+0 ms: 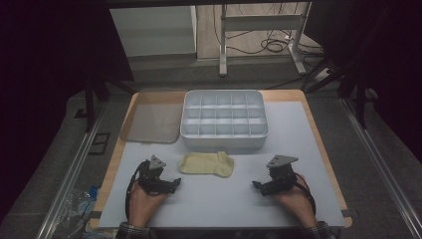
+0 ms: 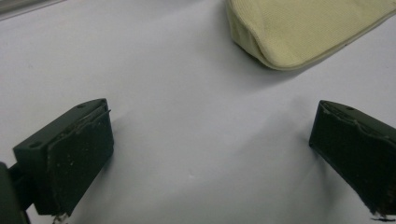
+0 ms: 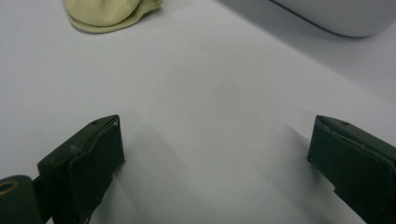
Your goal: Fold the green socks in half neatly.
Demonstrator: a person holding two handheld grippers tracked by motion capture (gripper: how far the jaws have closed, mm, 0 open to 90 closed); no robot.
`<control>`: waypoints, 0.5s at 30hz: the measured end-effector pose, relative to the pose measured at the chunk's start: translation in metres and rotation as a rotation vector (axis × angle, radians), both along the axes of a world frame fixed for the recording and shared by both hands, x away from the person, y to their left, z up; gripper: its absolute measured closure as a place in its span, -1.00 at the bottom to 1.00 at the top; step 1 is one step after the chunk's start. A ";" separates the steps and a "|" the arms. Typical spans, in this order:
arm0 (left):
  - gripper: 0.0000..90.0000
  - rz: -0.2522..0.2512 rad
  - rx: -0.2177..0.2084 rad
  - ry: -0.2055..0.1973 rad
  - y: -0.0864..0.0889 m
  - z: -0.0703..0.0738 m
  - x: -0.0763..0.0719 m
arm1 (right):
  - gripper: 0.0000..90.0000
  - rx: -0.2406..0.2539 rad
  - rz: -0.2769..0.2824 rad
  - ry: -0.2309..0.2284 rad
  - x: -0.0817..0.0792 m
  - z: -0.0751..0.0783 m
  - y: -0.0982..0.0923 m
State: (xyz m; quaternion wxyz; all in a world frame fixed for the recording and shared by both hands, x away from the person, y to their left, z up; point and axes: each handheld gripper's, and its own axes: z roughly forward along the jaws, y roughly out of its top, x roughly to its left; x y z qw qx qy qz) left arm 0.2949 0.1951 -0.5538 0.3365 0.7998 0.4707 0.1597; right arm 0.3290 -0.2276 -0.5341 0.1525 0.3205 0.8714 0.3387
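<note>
A pale yellow sock [image 1: 208, 164] lies flat on the white table top [image 1: 214, 199], just in front of a white divided box [image 1: 224, 119]. My left gripper [image 1: 175, 183] rests on the table to the sock's lower left, jaws open with nothing between them. In the left gripper view the sock [image 2: 303, 32] lies ahead and to the right of the wide-apart jaws. My right gripper [image 1: 256, 186] rests to the sock's lower right, open and empty. The right gripper view has the sock [image 3: 109, 14] at the upper left and the box's rim [image 3: 336, 16] at the upper right.
A translucent lid [image 1: 152, 119] lies flat to the left of the divided box, whose several compartments look empty. The wooden table edge [image 1: 318, 139] borders the white top. A person's hands [image 1: 144, 204] hold both grippers near the front edge.
</note>
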 end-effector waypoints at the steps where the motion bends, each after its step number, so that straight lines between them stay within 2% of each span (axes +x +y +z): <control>1: -1.00 0.000 -0.002 0.000 0.000 0.000 0.000 | -0.92 0.000 0.000 0.000 0.000 0.000 0.000; 6: -0.98 0.001 -0.017 0.004 0.002 0.001 0.000 | -0.90 0.004 -0.027 0.002 0.000 0.001 0.003; 11: -0.88 -0.004 -0.021 0.007 0.004 0.004 -0.001 | -0.77 0.005 -0.011 0.000 -0.001 0.004 0.006; 12: -0.87 -0.015 -0.044 -0.001 0.005 0.006 -0.001 | -0.75 0.007 -0.009 0.002 -0.001 0.005 0.008; 13: -0.84 -0.015 -0.044 -0.001 0.005 0.006 -0.001 | -0.75 0.007 -0.009 0.002 -0.001 0.005 0.008; 15: -0.75 -0.018 -0.054 -0.022 0.008 0.011 -0.003 | -0.74 0.041 -0.022 0.018 0.000 0.007 0.009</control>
